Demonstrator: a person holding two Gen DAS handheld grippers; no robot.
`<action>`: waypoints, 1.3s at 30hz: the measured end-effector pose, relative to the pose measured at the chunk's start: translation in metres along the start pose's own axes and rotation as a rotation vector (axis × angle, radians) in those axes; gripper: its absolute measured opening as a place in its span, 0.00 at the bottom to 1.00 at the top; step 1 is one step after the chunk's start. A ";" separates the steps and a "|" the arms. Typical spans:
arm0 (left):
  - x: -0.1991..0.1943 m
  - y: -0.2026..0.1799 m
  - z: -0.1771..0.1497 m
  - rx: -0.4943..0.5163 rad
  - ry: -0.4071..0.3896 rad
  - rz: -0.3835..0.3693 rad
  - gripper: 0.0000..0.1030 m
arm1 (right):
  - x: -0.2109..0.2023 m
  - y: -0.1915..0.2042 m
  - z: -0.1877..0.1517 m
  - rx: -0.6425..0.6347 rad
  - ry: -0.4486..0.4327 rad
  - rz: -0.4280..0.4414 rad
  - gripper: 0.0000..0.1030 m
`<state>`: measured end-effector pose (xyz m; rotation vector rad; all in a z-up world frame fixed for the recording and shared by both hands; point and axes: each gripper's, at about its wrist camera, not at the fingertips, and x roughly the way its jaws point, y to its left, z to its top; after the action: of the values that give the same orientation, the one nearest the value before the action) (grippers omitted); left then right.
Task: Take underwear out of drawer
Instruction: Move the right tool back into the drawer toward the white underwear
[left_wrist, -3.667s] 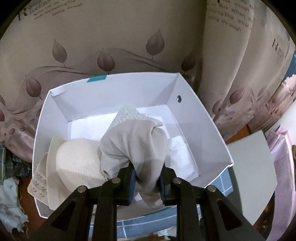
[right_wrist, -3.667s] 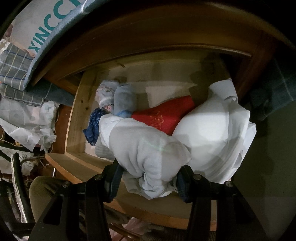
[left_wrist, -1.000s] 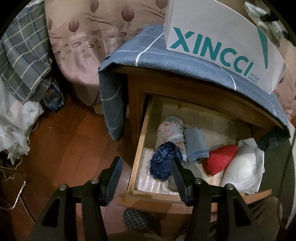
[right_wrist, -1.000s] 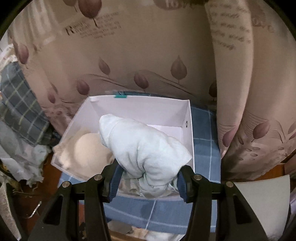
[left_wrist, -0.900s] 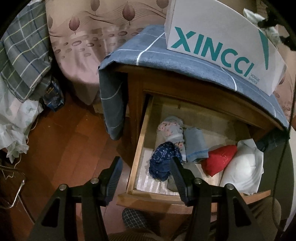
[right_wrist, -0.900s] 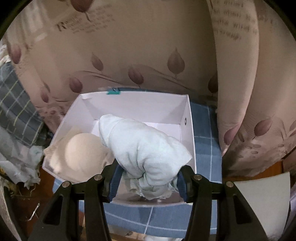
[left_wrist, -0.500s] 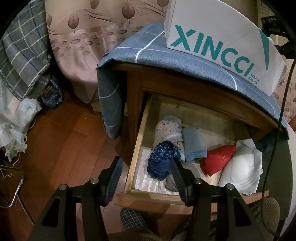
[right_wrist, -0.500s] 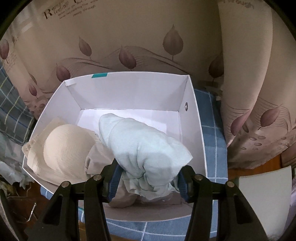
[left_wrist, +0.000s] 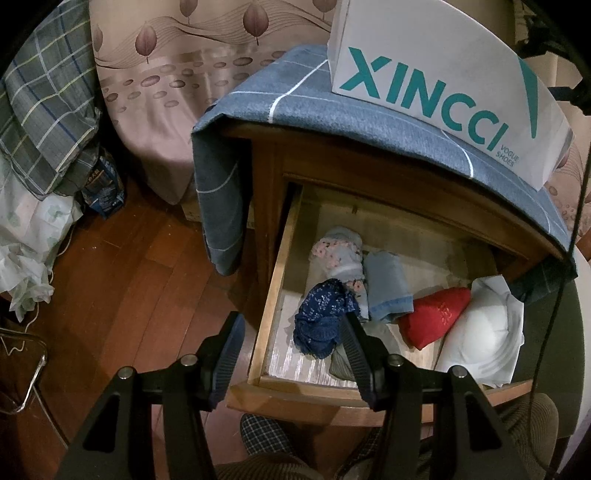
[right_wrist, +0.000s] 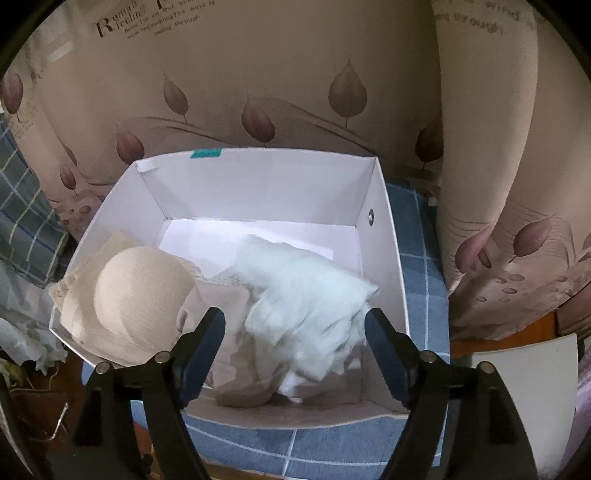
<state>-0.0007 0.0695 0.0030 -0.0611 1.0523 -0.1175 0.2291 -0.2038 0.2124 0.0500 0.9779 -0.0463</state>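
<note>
One white box (left_wrist: 424, 70) printed XINCCI VOGUE SHOES, left fingers (left_wrist: 231, 339) spread empty, right fingers (right_wrist: 210, 332) just opening.

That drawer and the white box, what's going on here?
A person with a gripper in each hand is moving underwear from the open drawer into the white box. The right gripper has just opened its jaws, dropping a pale blue garment beside a beige bra. The left gripper hovers open over a navy piece.

Leaf-print curtain (right_wrist: 295, 74) behind; plaid cloth (left_wrist: 44, 103) far left; wood floor (left_wrist: 129, 277); blue carton (left_wrist: 105, 181) nr curtain.
</note>
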 end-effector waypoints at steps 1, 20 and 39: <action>0.001 0.000 0.000 -0.001 0.003 -0.002 0.54 | -0.004 0.000 0.000 -0.003 -0.004 0.004 0.76; 0.004 0.020 0.000 -0.109 0.041 -0.065 0.54 | -0.072 -0.004 -0.124 -0.179 0.128 0.146 0.85; 0.006 0.022 0.002 -0.108 0.051 -0.069 0.54 | 0.060 -0.011 -0.244 -0.240 0.426 0.100 0.86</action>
<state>0.0058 0.0901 -0.0033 -0.1927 1.1073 -0.1254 0.0598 -0.2000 0.0265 -0.1169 1.3989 0.1811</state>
